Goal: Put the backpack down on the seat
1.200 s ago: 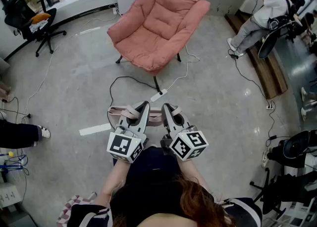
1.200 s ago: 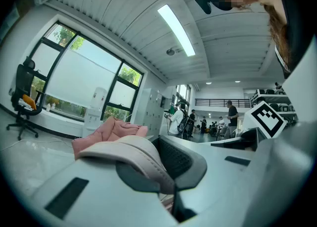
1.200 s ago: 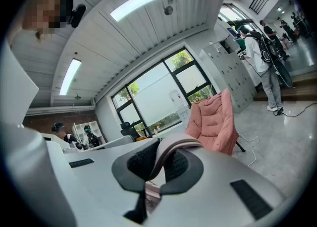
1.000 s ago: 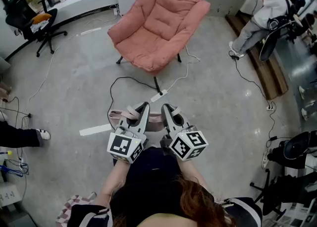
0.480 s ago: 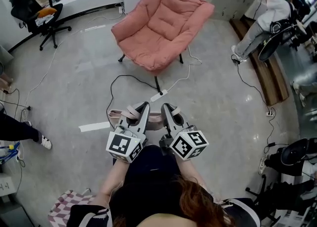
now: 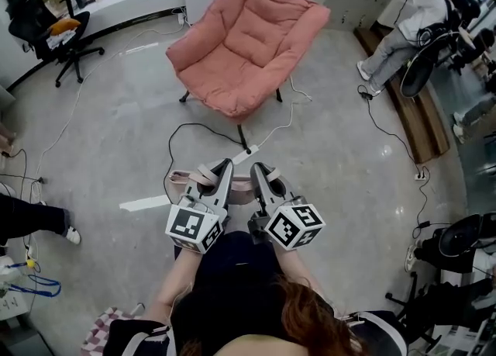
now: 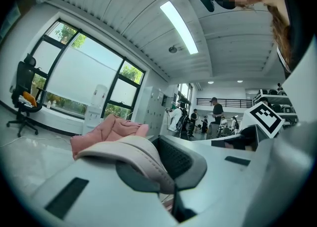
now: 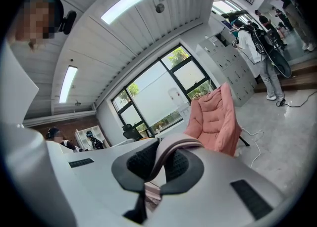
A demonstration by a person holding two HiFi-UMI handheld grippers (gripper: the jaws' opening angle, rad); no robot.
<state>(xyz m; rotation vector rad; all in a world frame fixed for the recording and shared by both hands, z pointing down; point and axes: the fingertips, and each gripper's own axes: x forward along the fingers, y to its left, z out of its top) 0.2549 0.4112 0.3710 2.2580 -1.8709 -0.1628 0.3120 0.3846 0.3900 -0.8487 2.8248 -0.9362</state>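
Observation:
The pale pink backpack [image 6: 242, 187] hangs in front of me above the grey floor, mostly hidden under both grippers. My left gripper [image 6: 224, 168] is shut on one padded shoulder strap [image 7: 142, 156], which loops over its jaws. Beside it, my right gripper [image 6: 256, 170] is shut on the other strap [image 8: 170, 153]. The seat, a salmon-pink cushioned chair [image 6: 246, 38] on black legs, stands a stride or two ahead, empty. It also shows past the jaws as the pink chair [image 7: 106, 131] in the left gripper view and the pink chair [image 8: 218, 117] in the right gripper view.
A white power strip [image 6: 246, 150] with black and white cables lies on the floor between me and the chair. A white tape strip [image 6: 144, 203] lies at the left. A black office chair [image 6: 46, 25] stands far left. People [image 6: 411, 29] stand by a wooden platform [image 6: 418, 114] at the right.
Both grippers keep their hold on the straps and have barely shifted. The view has swayed slightly. A person's foot at the left edge has moved.

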